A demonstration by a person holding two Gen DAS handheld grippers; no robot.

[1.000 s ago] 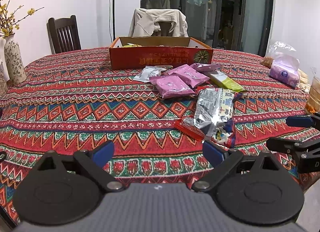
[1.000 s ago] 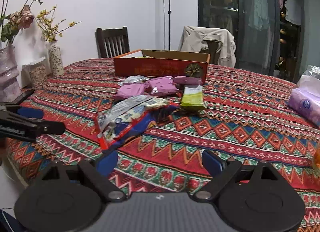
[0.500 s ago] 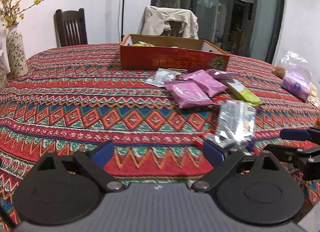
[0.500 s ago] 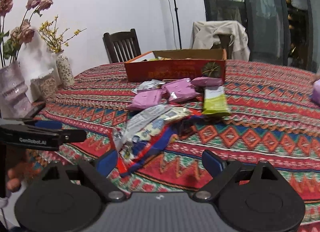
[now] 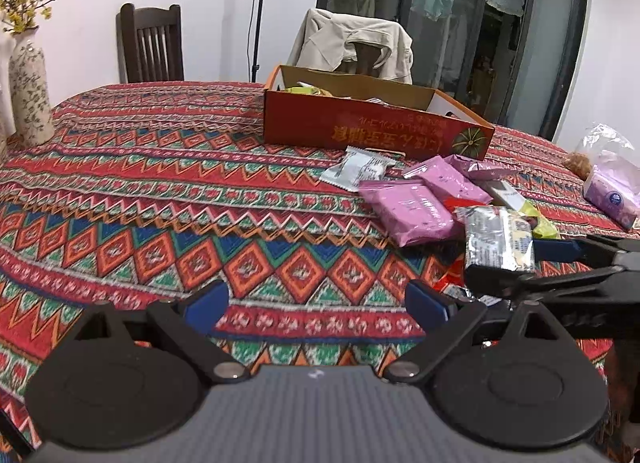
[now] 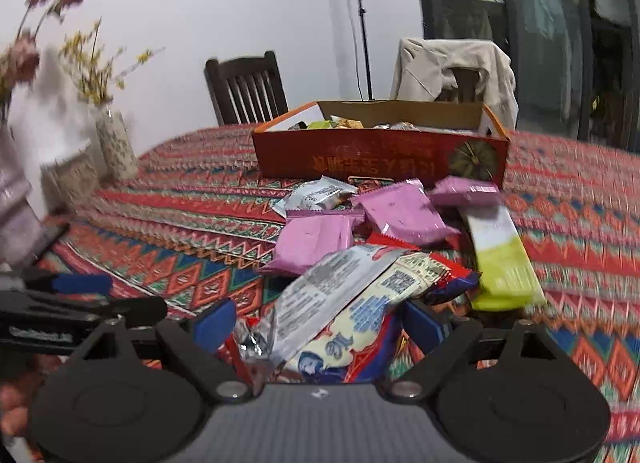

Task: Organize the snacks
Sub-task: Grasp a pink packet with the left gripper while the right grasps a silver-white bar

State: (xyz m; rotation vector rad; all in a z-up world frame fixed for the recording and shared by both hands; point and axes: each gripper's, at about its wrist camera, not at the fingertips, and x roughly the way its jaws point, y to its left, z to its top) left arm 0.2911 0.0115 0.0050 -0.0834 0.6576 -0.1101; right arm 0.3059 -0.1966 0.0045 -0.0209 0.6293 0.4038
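On the patterned tablecloth [image 6: 192,199], silver-blue snack packet [image 6: 340,303] lies between the spread right gripper [image 6: 316,317] fingers.

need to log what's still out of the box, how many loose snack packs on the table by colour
pink packs: 3
white-and-grey small pack: 1
white-and-lime pack: 1
silver, red and blue pack: 1
total: 6, not counting whatever sits in the orange box

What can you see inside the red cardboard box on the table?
Inside the red cardboard box, only the tops of a few wrappers show above the front wall: yellow-green, orange and silvery ones. The front wall hides the rest of the contents and the box floor.
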